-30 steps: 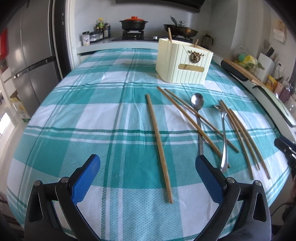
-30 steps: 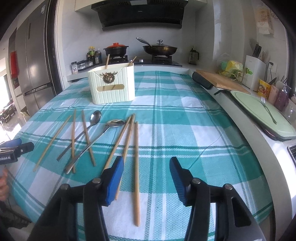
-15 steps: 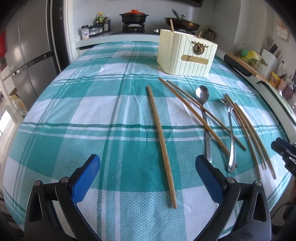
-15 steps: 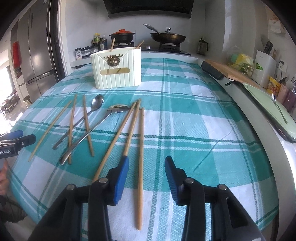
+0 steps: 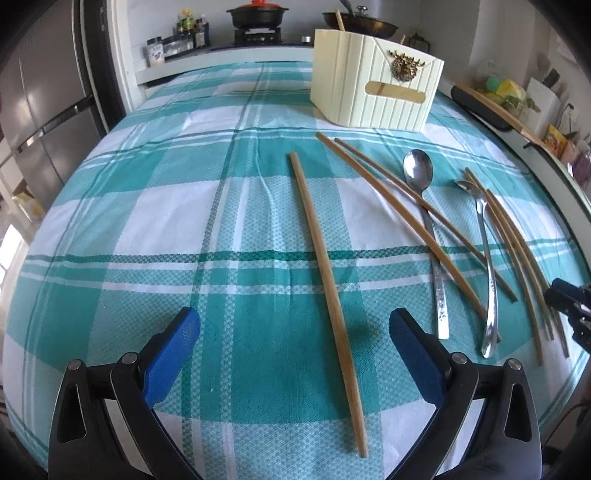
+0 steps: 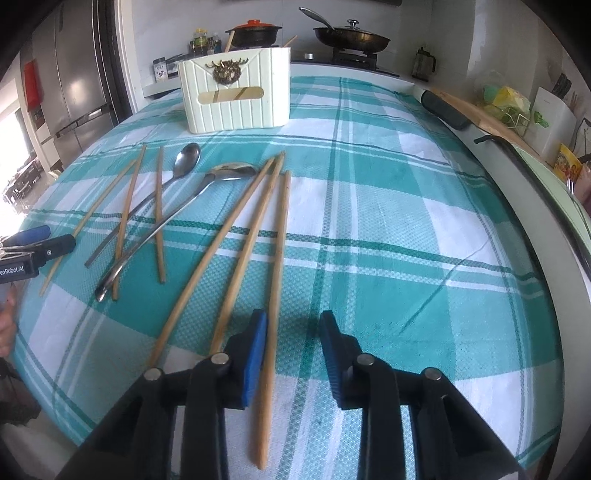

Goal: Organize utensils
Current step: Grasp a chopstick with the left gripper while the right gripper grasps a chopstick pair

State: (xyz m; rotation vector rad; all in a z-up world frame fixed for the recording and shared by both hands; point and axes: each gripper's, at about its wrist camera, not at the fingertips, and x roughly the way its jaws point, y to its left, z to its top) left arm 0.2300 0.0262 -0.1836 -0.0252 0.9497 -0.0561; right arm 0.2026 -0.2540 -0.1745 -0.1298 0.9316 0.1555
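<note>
Several bamboo chopsticks and two metal spoons lie on the teal plaid tablecloth. A cream ribbed utensil holder stands at the far side with two sticks in it. My left gripper is open wide, low over the cloth, and straddles the near part of a lone chopstick. My right gripper has its jaws closing around the rightmost chopstick. That stick lies along the left pad, and the other pad is clear of it.
A stove with a black pot and a pan stands behind the table. A fridge is at the left, and a counter with a cutting board at the right. The table's near edge is close under both grippers.
Both grippers have sunk closer to the cloth and tilted down. The right jaws have narrowed around the rightmost chopstick. The left jaws stay wide, now nearer the lone chopstick.
</note>
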